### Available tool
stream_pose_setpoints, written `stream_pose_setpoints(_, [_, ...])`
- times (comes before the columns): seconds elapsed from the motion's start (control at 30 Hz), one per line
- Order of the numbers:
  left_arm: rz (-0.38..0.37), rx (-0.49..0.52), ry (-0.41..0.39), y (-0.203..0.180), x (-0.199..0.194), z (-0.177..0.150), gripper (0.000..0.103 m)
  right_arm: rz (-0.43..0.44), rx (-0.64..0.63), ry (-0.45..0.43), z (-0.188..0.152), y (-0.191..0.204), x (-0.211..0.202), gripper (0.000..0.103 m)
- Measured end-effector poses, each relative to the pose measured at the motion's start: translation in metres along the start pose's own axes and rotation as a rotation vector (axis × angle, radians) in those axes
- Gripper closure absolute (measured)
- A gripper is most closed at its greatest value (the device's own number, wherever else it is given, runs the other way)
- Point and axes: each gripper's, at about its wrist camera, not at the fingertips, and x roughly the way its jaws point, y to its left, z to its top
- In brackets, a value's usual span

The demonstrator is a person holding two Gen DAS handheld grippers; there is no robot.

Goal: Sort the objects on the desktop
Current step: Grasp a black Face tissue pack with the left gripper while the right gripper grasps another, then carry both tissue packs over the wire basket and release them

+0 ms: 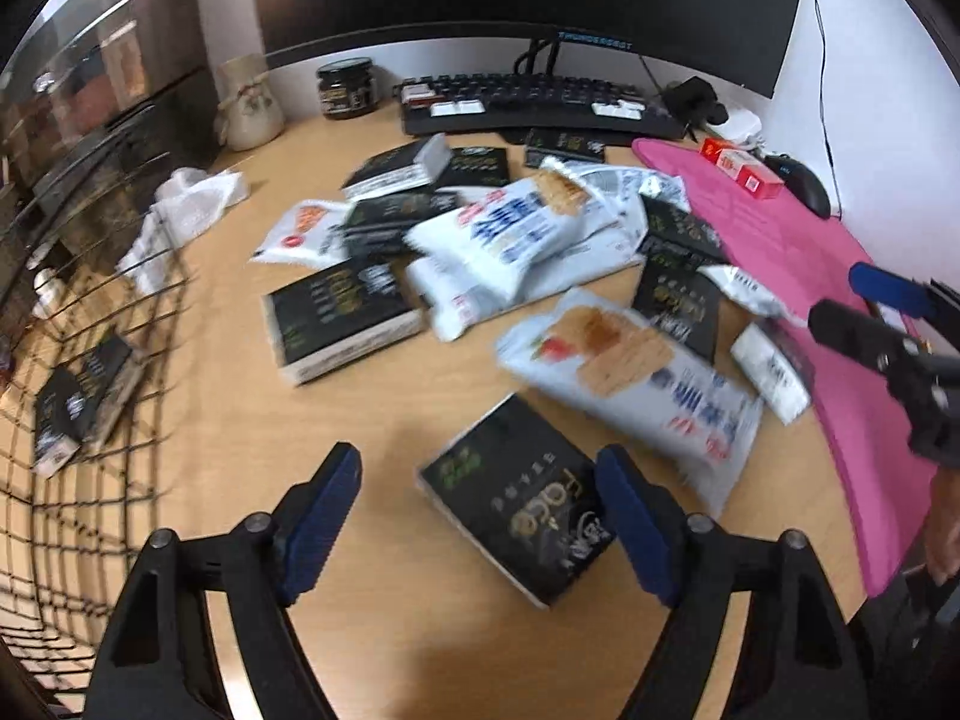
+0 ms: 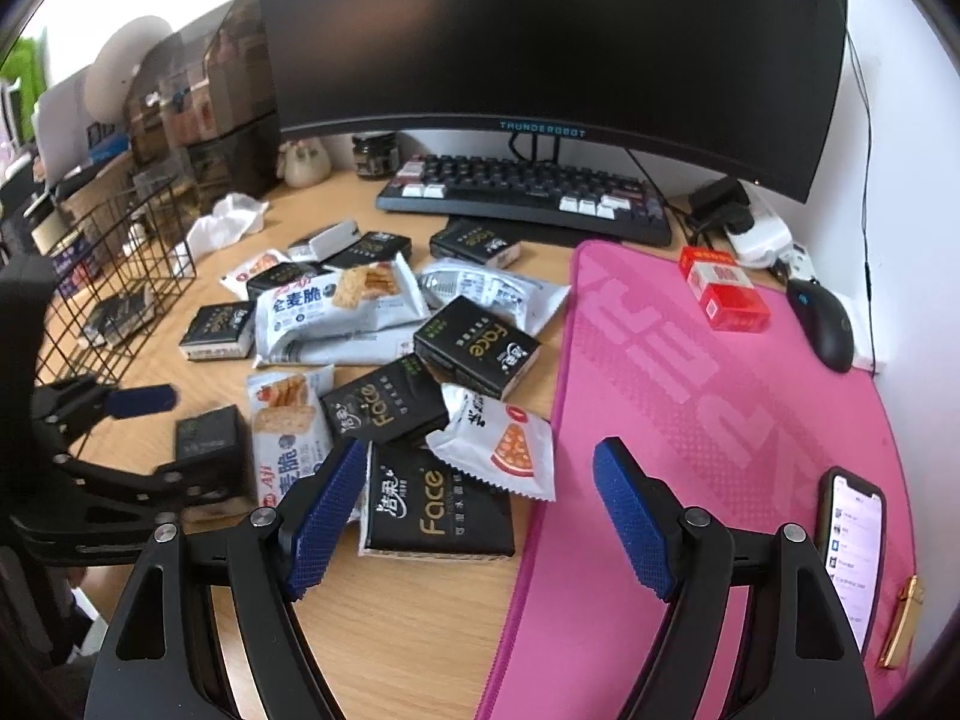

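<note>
Black tissue pack (image 1: pixel 521 498) sits between wide-open left tongs (image 1: pixel 480 525)
Probably light and squashy; pinch its long sides. Right tongs (image 2: pixel 480 525) are wide, empty.

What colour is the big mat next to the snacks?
Bright pink, with a lighter pink pattern. The mat shows best in the right wrist view.

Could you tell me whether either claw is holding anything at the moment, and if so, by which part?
Nothing is held. The left claw is open above a black tissue pack; the right claw is open too, with nothing gripped.
</note>
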Motion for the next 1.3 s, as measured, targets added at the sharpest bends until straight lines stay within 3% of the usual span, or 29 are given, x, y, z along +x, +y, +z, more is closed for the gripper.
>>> stream_pose_setpoints(0.13, [0.045,0.007,-0.002,0.009,-0.014,-0.01,0.021,0.005,-0.013,0.014,-0.002,0.005,0.004,0.025])
stream_pose_setpoints(0.3, [-0.001,0.006,-0.005,0.0,-0.009,-0.004,0.021,-0.004,-0.021,0.021,-0.003,0.009,0.005,0.025])
stream_pose_setpoints(0.37, [-0.013,0.023,0.012,-0.006,0.0,-0.004,0.028,0.0,-0.017,0.028,-0.005,0.007,0.006,0.025])
stream_pose_setpoints(0.4, [-0.006,0.036,0.028,-0.009,0.004,-0.005,0.042,0.001,-0.014,0.035,-0.006,0.006,0.008,0.025])
stream_pose_setpoints(0.43, [0.014,0.05,0.042,-0.011,0.009,-0.006,0.048,0.004,-0.009,0.041,-0.008,0.005,0.009,0.025])
stream_pose_setpoints(0.5, [0.013,0.047,0.034,-0.009,0.009,-0.005,0.05,0.01,0.005,0.047,-0.011,0.001,0.013,0.025])
stream_pose_setpoints(0.87, [-0.028,0.05,0.043,-0.007,0.012,0.001,0.05,0.056,0.049,0.138,-0.024,0.0,0.044,0.022])
stream_pose_setpoints(1.1, [-0.035,0.058,0.04,-0.009,0.016,0.006,0.05,0.009,-0.01,0.135,-0.024,0.01,0.05,0.021])
stream_pose_setpoints(1.2, [-0.033,0.06,0.036,-0.008,0.016,0.007,0.051,-0.012,-0.048,0.115,-0.025,0.015,0.049,0.041])
stream_pose_setpoints(1.3, [-0.026,0.064,0.002,-0.007,0.007,0.009,0.051,0.028,-0.049,0.129,-0.024,0.015,0.047,0.041])
